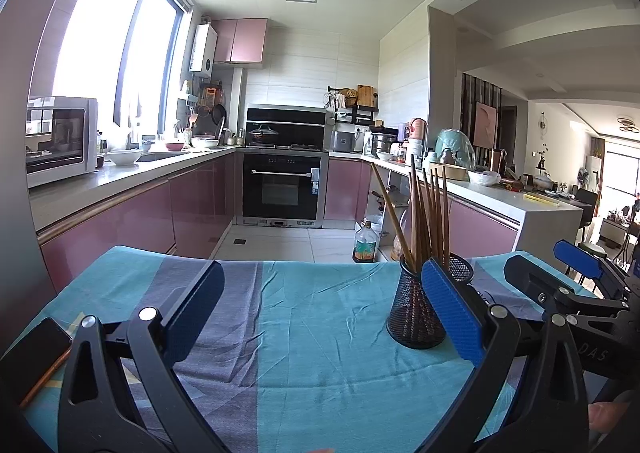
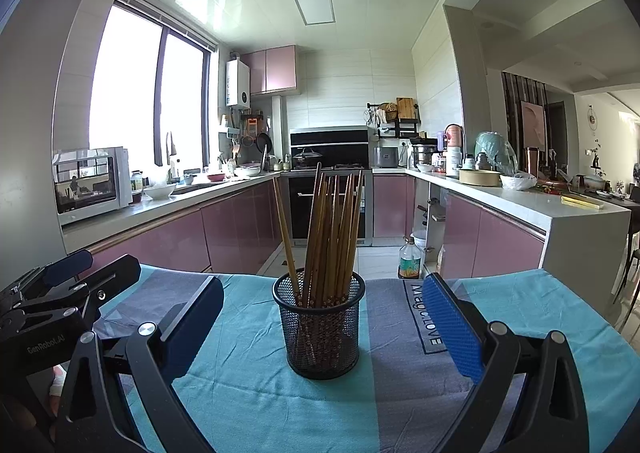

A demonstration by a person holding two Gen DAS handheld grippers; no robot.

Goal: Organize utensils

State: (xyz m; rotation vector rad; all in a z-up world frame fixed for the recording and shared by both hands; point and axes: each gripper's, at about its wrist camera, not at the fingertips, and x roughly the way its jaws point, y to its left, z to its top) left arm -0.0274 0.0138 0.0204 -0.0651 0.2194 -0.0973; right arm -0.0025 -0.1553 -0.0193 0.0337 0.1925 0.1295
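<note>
Chopsticks [image 2: 328, 237] stand in a mesh cup [image 2: 319, 327]; both the left gripper [image 1: 320, 313] and right gripper [image 2: 324, 317] are wide apart, empty.
Only the left view shows a phone [image 1: 30, 353] at the near left.

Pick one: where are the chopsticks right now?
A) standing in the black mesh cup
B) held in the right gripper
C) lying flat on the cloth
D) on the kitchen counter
A: the chopsticks stand bunched in the black mesh cup on the striped cloth; both grippers are open and empty.
</note>
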